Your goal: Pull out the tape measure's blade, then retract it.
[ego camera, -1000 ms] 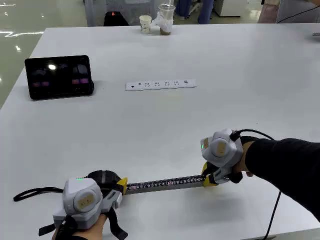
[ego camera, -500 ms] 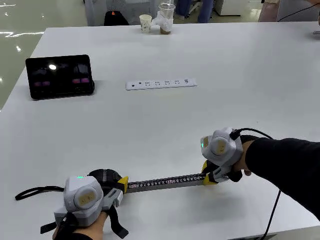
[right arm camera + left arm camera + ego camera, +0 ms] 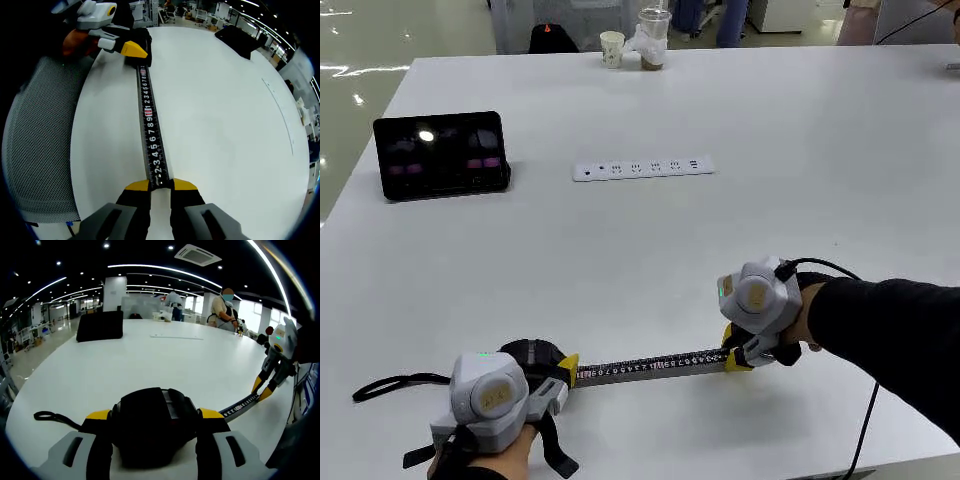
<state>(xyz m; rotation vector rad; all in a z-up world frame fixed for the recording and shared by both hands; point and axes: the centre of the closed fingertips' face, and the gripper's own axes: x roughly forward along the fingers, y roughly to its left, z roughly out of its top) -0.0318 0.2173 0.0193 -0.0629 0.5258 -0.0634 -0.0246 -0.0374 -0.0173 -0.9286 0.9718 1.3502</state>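
The black tape measure case (image 3: pixel 532 358) lies near the table's front left, and my left gripper (image 3: pixel 560 372) is shut on it; in the left gripper view the case (image 3: pixel 152 422) sits between the yellow-tipped jaws. Its dark numbered blade (image 3: pixel 650 366) stretches right along the table to my right gripper (image 3: pixel 732 352), which is shut on the blade's end. In the right gripper view the blade (image 3: pixel 150 130) runs from my right gripper (image 3: pixel 160 185) up to the case (image 3: pixel 135 42). A black wrist strap (image 3: pixel 390 384) trails left of the case.
A dark tablet (image 3: pixel 442 154) stands at the back left. A white power strip (image 3: pixel 642 168) lies mid-table. Paper cups (image 3: pixel 611 47) and a wrapped cup (image 3: pixel 651 38) sit at the far edge. A black cable (image 3: pixel 868 425) hangs off the front right edge.
The right gripper has slid slightly left toward the case, so the exposed blade is a little shorter. The left gripper and case have hardly moved.
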